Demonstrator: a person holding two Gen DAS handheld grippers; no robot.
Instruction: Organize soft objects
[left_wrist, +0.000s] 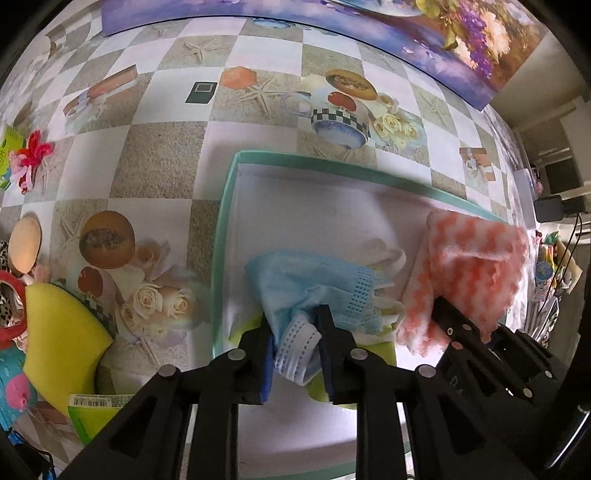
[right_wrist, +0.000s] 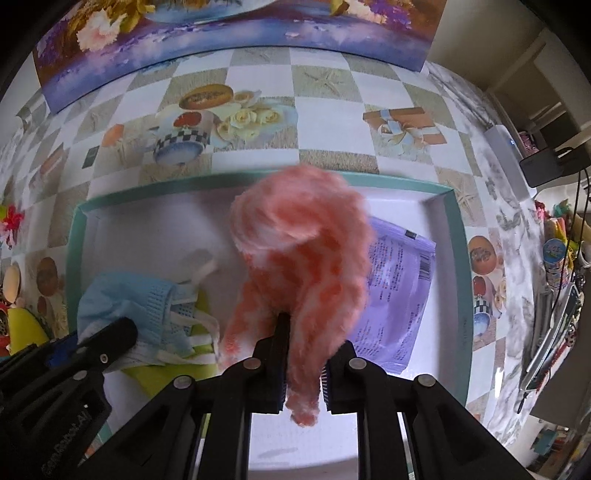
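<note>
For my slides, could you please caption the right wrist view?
Right tongs grip a pink fluffy cloth over the teal-rimmed box.

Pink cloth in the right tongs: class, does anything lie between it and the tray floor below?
Yes. A purple packet lies on the tray floor, partly under the pink cloth; the blue masks lie left.
</note>
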